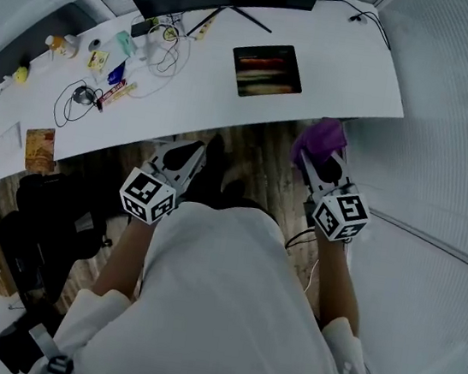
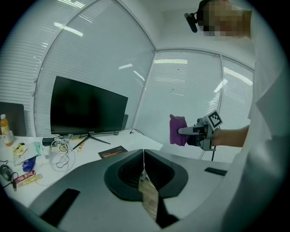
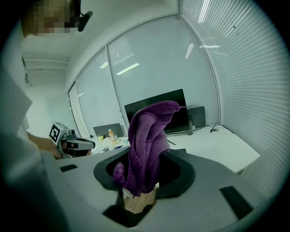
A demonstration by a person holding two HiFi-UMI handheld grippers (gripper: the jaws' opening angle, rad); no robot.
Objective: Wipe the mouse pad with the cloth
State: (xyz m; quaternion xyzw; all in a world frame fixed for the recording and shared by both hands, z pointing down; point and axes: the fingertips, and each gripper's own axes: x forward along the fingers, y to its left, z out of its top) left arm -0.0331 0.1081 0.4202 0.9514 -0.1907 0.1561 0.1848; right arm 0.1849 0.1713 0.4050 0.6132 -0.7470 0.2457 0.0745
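Observation:
A dark mouse pad point(image 1: 267, 71) with coloured stripes lies on the white desk point(image 1: 338, 58), in front of the monitor; it also shows as the mouse pad point(image 2: 113, 152) in the left gripper view. My right gripper point(image 1: 318, 155) is shut on a purple cloth point(image 1: 320, 137), held below the desk's near edge, over the wood floor. The cloth point(image 3: 147, 140) stands up from the jaws in the right gripper view. My left gripper point(image 1: 185, 156) is shut with nothing in it, also below the desk edge. Each gripper sees the other: right gripper point(image 2: 181, 131), left gripper point(image 3: 88, 144).
A black monitor point(image 2: 86, 106) stands at the desk's back. Cables point(image 1: 162, 51), snack packets point(image 1: 113, 91) and a bottle point(image 1: 64, 46) clutter the desk's left half. A black bag point(image 1: 47, 225) lies on the floor at the left. Glass walls with blinds point(image 1: 458, 127) close the right side.

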